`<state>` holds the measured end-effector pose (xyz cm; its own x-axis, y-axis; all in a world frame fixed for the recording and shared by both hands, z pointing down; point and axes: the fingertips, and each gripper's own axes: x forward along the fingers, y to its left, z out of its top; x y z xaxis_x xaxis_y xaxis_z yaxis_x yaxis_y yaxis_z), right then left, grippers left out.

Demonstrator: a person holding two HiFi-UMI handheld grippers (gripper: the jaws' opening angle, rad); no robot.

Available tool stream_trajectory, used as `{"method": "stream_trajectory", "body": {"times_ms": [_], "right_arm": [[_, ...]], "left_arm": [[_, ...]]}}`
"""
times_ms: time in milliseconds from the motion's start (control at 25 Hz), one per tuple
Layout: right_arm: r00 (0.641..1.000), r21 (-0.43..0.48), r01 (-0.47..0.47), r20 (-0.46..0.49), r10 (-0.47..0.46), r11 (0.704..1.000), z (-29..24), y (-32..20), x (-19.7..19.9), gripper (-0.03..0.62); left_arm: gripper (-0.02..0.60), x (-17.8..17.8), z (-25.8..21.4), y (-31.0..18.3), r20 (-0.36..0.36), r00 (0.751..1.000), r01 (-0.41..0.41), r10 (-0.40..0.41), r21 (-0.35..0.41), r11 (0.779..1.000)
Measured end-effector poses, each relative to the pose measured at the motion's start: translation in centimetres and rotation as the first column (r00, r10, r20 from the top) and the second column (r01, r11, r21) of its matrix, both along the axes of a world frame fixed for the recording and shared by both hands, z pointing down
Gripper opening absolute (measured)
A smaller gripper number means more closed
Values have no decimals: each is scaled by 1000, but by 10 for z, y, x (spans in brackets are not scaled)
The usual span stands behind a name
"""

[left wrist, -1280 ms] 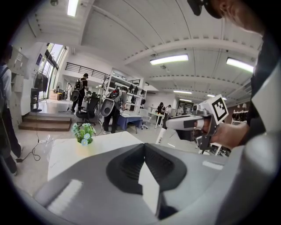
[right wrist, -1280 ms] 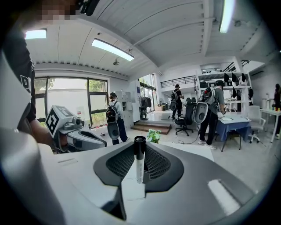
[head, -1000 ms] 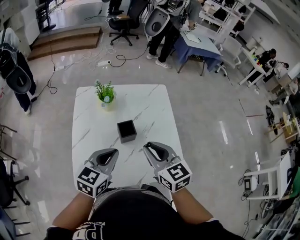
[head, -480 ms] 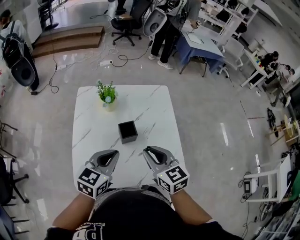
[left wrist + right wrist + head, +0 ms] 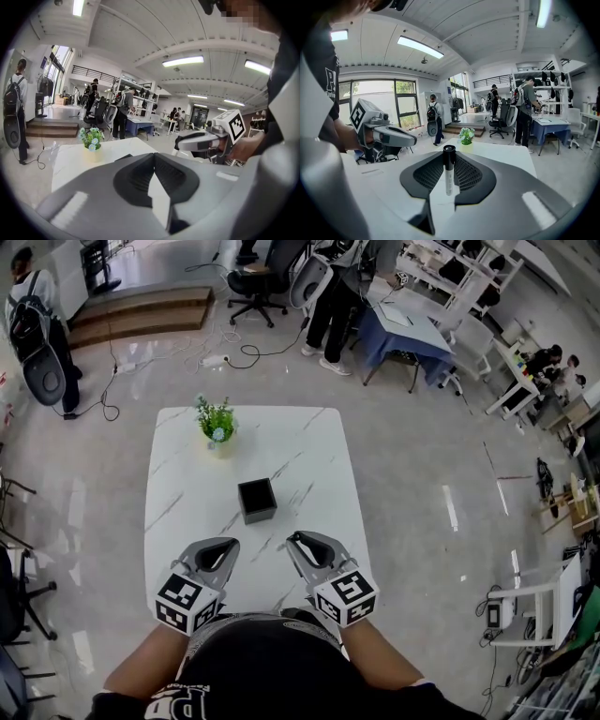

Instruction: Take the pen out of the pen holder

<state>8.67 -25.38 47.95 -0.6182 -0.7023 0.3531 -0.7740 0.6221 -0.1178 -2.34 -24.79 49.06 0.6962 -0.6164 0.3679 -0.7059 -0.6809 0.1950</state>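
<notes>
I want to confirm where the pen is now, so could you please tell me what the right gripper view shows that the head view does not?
Only the right gripper view shows the pen, black-capped and upright, clamped between the jaws of the right gripper. Only the head view shows the black pen holder, standing on the table apart from both grippers. Both views share the white table, the potted plant and the left gripper.

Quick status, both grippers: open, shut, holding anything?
Left gripper: shut, nothing between its jaws.
Right gripper: shut on the pen, held upright, away from the pen holder.
</notes>
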Motion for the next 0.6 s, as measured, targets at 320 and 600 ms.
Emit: {"method": "stream_trajectory", "body": {"times_ms": [320, 600], "right_arm": [[1000, -7, 18, -9, -18, 1000, 3, 0, -4, 66], [999, -5, 28, -20, -28, 1000, 1, 0, -5, 66]], "left_arm": [[57, 0, 2, -1, -3, 1000, 3, -3, -1, 1000], [57, 0, 0, 0, 0, 1000, 1, -1, 1, 1000]]}}
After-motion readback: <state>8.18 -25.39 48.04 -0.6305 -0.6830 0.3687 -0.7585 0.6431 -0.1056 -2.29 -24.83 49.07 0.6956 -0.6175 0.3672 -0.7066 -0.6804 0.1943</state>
